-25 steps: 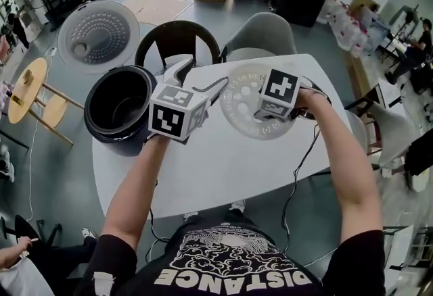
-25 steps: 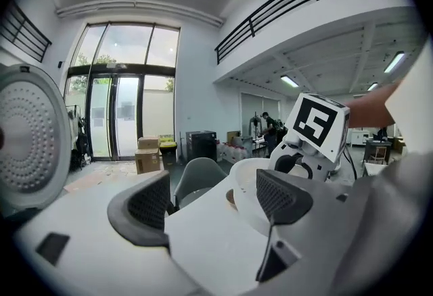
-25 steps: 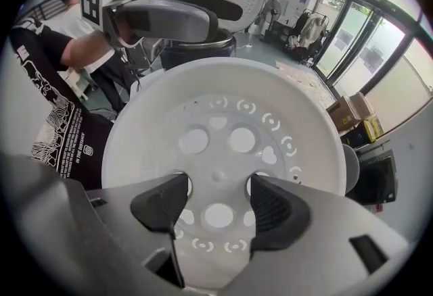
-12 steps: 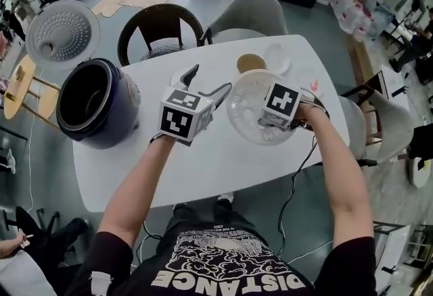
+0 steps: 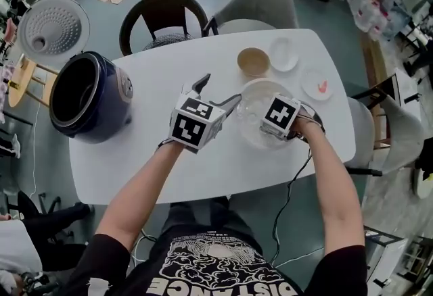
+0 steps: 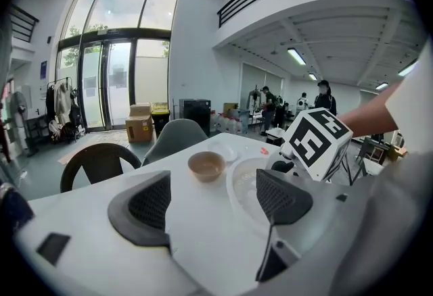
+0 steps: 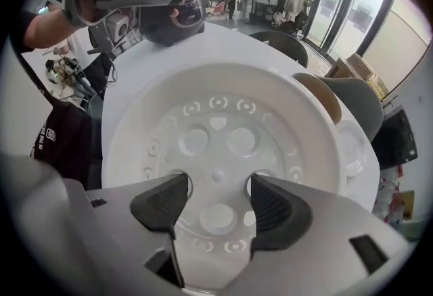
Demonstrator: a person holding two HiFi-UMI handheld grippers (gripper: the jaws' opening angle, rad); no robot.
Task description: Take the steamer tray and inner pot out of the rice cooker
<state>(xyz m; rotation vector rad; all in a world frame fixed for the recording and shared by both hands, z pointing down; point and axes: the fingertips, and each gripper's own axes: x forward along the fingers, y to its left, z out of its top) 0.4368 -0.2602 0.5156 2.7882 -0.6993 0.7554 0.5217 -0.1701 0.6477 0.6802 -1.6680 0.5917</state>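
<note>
The right tongs [image 7: 216, 188] clamp the steamer tray [image 7: 223, 95] at its centre, tips in two holes, over the table [image 5: 155, 78]. The left tongs [image 6: 215, 201] stand apart, empty. The rice cooker [image 5: 108, 109] sits open at the table's left end.

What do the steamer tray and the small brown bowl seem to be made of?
Steamer tray: probably plastic, white, smooth and slightly translucent. The moulded round holes and the thin rim suggest it.
Small brown bowl: matte tan surface with no shine. It could be wood, ceramic or plastic; I cannot tell which.
</note>
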